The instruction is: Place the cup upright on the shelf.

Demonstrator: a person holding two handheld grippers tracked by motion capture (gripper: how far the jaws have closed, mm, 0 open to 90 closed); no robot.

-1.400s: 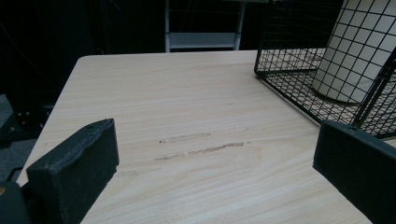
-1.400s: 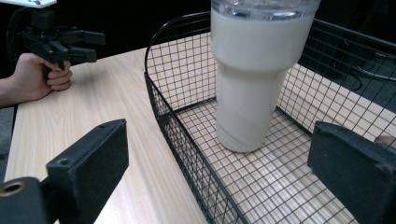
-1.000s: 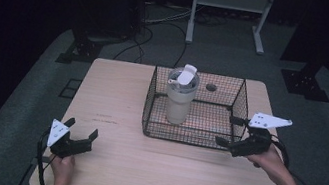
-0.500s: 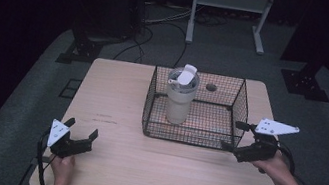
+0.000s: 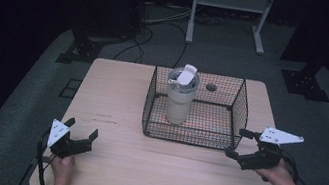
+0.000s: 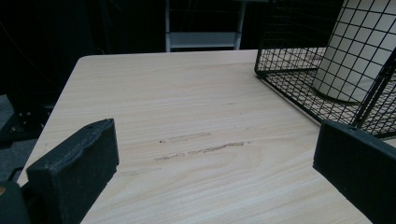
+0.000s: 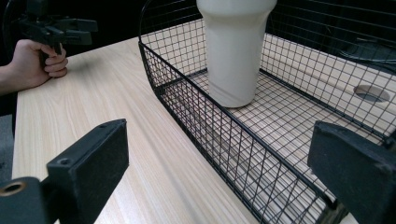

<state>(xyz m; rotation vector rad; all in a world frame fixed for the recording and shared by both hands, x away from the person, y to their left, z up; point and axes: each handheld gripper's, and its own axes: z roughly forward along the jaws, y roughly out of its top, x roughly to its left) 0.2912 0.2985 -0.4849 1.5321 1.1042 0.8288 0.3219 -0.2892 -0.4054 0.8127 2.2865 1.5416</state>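
A: Where's the tumbler?

B: Cream lidded tumbler (image 5: 181,97) stands upright inside the black wire basket (image 5: 239,105), left of its middle, at the far centre of the table (image 5: 117,89).

A: Grippers?

B: Right gripper (image 5: 239,143) sits just off the basket's near right corner, jaws spread wide, nothing held. Left gripper (image 5: 81,131) rests at the near left, well apart from the basket, jaws released too.

A: Step in hand?

B: Looks like the right one handles the basket or the tumbler. Best to go over the rim, not through the mesh, square the jaws on the tumbler's body below the lid, and close gently so it doesn't tip.
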